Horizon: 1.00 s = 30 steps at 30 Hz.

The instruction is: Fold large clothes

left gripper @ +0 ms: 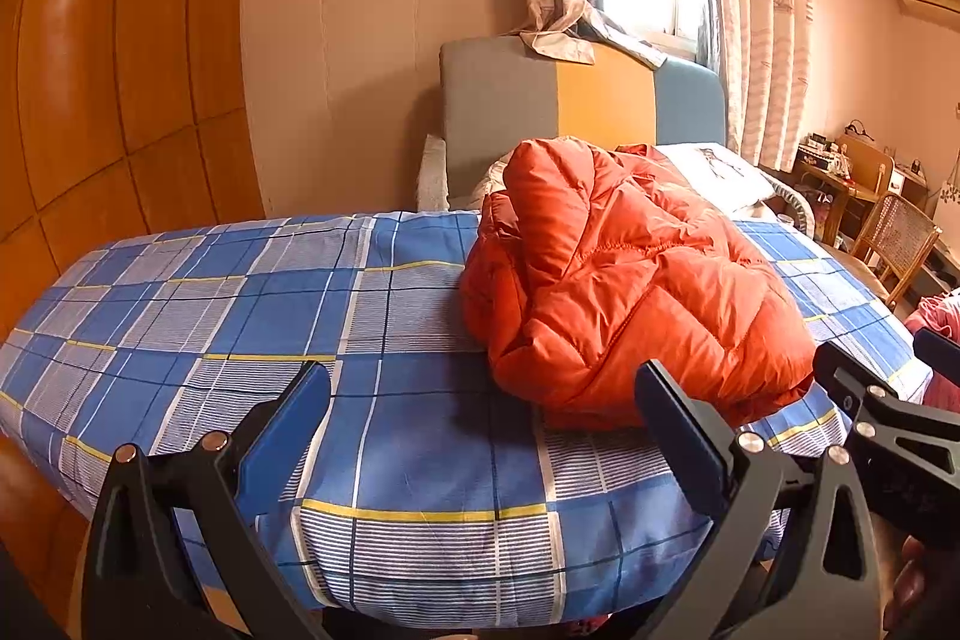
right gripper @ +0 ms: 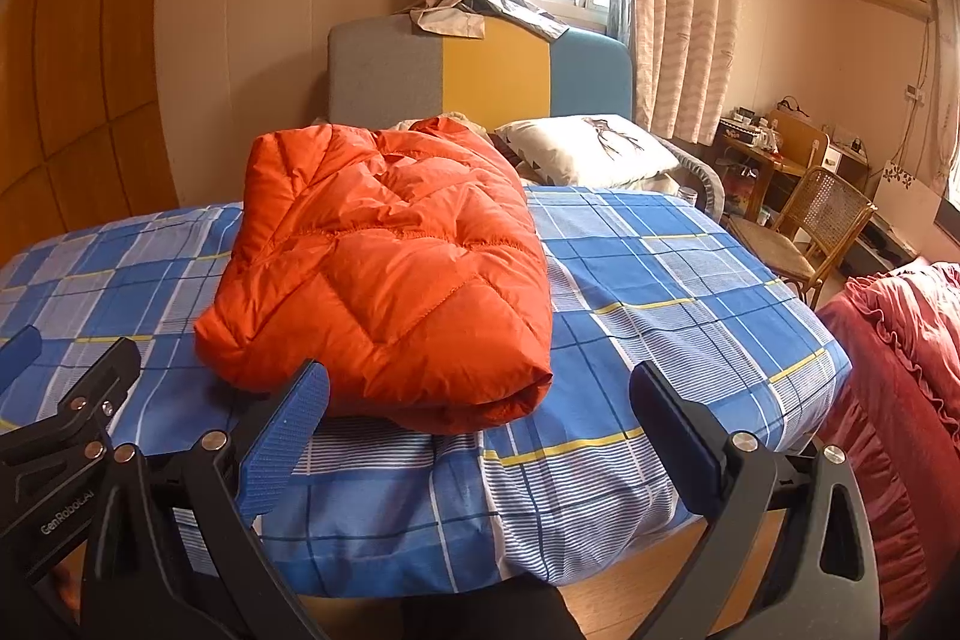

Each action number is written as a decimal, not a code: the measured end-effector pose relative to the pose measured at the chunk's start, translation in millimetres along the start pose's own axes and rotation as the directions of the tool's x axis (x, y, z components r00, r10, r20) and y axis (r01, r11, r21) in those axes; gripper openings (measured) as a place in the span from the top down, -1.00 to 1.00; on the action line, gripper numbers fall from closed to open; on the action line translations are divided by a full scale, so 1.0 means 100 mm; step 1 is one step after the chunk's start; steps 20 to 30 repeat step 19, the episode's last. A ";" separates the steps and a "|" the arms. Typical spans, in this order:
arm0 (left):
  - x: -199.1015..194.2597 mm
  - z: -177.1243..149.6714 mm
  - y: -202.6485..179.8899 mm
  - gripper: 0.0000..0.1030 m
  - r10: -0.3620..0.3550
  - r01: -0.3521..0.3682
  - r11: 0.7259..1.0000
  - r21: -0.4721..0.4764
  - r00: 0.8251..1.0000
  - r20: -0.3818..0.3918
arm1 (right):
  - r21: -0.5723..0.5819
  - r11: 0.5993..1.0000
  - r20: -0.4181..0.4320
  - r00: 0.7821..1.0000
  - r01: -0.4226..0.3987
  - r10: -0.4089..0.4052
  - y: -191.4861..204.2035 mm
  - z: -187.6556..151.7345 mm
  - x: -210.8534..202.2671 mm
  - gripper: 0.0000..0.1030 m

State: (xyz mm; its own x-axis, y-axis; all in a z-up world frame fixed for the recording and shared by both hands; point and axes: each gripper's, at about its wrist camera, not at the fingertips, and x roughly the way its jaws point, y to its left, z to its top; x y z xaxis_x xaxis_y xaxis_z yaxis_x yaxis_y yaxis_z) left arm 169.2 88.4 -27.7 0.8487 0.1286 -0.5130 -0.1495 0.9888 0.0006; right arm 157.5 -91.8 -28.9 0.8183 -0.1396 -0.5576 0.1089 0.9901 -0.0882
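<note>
The orange jacket point(right gripper: 384, 268) lies folded on the bed point(right gripper: 660, 280). Near the bed's foot, the left gripper point(left gripper: 480, 418) and right gripper point(right gripper: 480, 418) hover, fingers apart, empty.

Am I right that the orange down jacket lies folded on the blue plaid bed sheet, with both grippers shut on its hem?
Not quite: the right wrist view shows the right gripper open and empty; the left gripper likewise. The orange down jacket does lie folded on the blue plaid bed sheet.
</note>
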 end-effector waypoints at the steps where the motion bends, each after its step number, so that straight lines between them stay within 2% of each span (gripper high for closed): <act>1: 0.00 0.00 0.00 -0.96 -0.002 0.002 1.000 0.003 1.000 -0.002 | 0.000 1.000 -0.001 1.000 0.000 0.000 0.00 0.00 0.00 -0.94; 10: 0.02 -0.02 -0.03 -0.96 -0.001 0.001 1.000 0.008 1.000 -0.003 | -0.008 1.000 -0.019 1.000 0.000 0.000 -0.01 -0.04 0.07 -0.94; 18: 0.13 -0.06 0.02 -0.96 -0.026 0.024 0.999 -0.038 0.998 -0.056 | 0.014 1.000 -0.026 1.000 -0.012 0.012 -0.07 -0.05 0.11 -0.94; 30: 0.14 -0.06 0.02 -0.96 -0.024 0.022 0.999 -0.037 0.998 -0.056 | 0.020 1.000 -0.027 1.000 -0.015 0.016 -0.08 -0.06 0.11 -0.94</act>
